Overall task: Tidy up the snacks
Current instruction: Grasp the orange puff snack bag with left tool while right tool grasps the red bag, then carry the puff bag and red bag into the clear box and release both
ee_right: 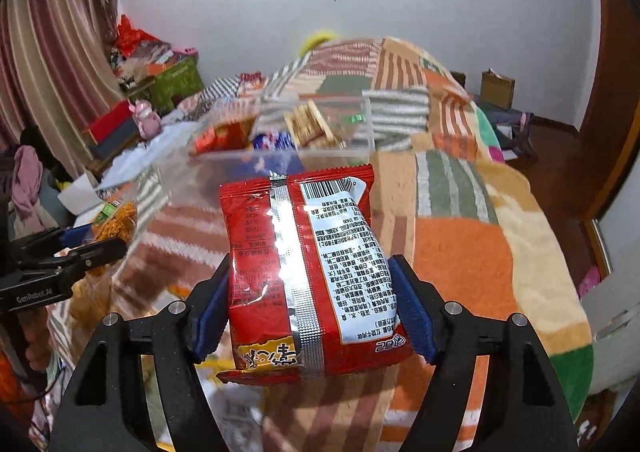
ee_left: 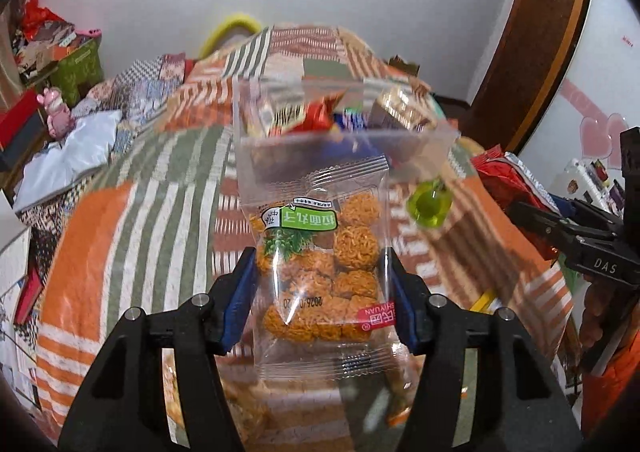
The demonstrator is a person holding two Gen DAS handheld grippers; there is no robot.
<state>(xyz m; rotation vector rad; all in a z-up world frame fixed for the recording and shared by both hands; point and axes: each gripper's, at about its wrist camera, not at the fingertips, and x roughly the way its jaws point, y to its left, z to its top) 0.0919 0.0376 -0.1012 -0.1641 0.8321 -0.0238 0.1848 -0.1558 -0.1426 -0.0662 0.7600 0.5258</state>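
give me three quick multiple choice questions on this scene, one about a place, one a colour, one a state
1. Where do the snacks already sorted lie?
A. in the clear plastic box on the bed
B. on the floor
C. on a shelf

2. What colour is the packet in the right gripper?
A. blue
B. red
C. green

3. How are the left gripper's jaws?
A. wide open, nothing in them
B. shut on the noodle-ball packet
C. out of view

Answers:
1 A, the clear plastic box on the bed holds several packets.
2 B, the right gripper clamps the red packet.
3 B, the left gripper pinches the noodle-ball packet from both sides.
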